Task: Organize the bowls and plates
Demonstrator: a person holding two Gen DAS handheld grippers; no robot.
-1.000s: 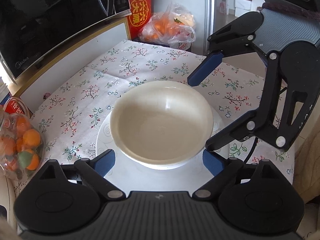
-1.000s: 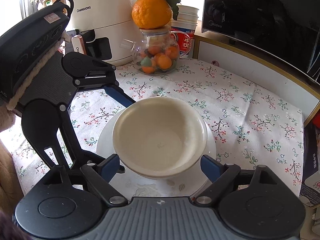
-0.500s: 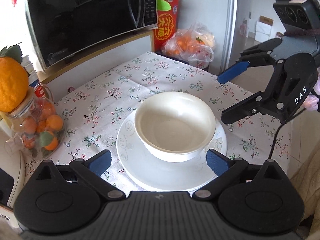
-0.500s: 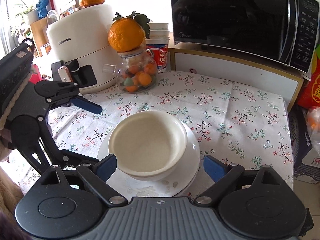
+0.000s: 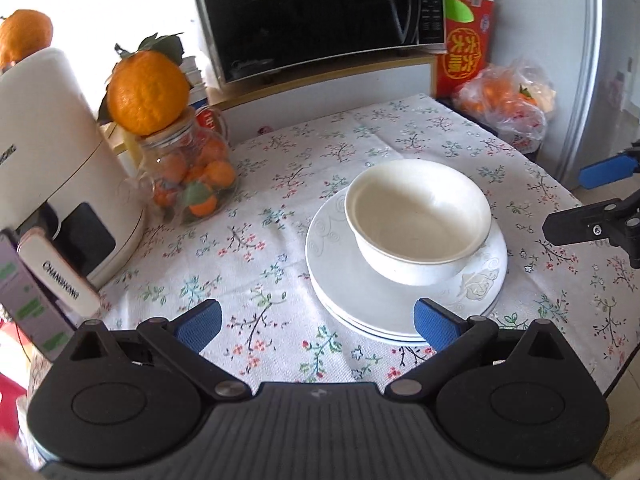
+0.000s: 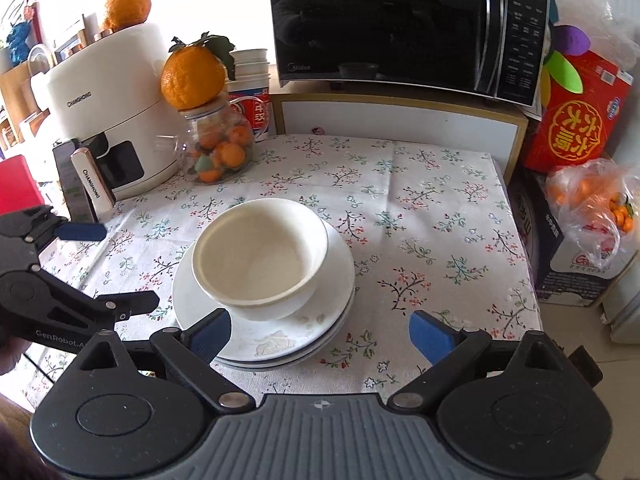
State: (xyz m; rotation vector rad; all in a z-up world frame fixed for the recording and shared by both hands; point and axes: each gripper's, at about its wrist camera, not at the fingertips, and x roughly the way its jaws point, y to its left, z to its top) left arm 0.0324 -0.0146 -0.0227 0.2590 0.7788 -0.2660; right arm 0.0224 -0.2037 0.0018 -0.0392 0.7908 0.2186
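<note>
Bowl (image 5: 418,226) nested on plates (image 5: 404,280), stacked compactly; left gripper (image 5: 316,324), right gripper (image 6: 320,334) near plates, both wide open, empty.

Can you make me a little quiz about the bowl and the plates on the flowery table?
1. True or false: the white bowl sits on the stacked plates.
2. What sits on top of the glass jar? A) a lemon B) a big orange C) a cup
3. Is the left claw or the right claw holding anything?

Key:
1. True.
2. B, the big orange.
3. No, both are open and empty.
</note>
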